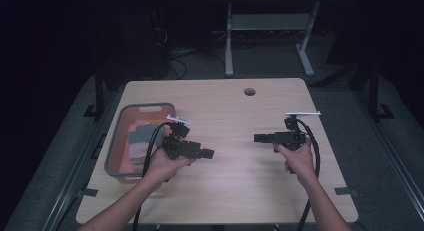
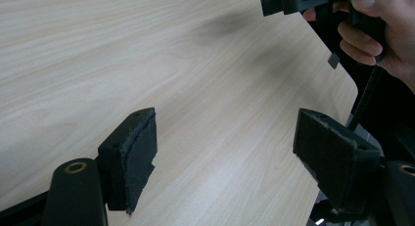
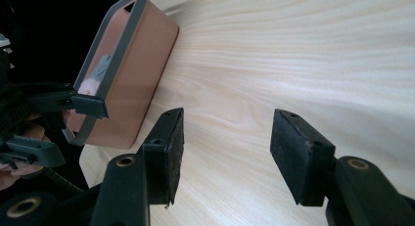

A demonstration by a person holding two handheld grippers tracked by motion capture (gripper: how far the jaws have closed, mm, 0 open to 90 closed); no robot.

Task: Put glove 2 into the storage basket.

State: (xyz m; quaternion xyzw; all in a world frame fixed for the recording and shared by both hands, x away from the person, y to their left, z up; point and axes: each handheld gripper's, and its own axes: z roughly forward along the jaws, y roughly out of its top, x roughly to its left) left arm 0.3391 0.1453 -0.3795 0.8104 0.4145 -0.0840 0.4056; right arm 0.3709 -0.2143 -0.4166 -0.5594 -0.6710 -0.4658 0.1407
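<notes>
Dark room all around, and a pale wood-grain desk (image 1: pixel 240 111) sits lit in the middle of the high view. At its nine o'clock edge rests a salmon-pink plastic bin with a grey rim (image 1: pixel 121 136), with folded cloths in grey and pink (image 1: pixel 137 141) lying inside. Nothing has come out of it yet, I'd judge; the work looks barely begun. The left gripper (image 1: pixel 206 153) hangs just beside the bin's three o'clock wall, nose aimed at three o'clock, away from the bin. The right gripper (image 1: pixel 259 138) sits well apart, pointing back at nine o'clock.

Left gripper view now: jaws spread wide, nothing between the pads (image 2: pixel 142 152) but bare desk. Up at one o'clock, the other hand (image 2: pixel 377 30) grips its tool.

Over to the right gripper view: jaws wide again and empty, bare wood between them. That bin (image 3: pixel 142 69) shows at ten o'clock, beyond the jaws and well apart, a scrap of cloth (image 3: pixel 100 69) peeking over the rim. Every cloth is left to fetch.
</notes>
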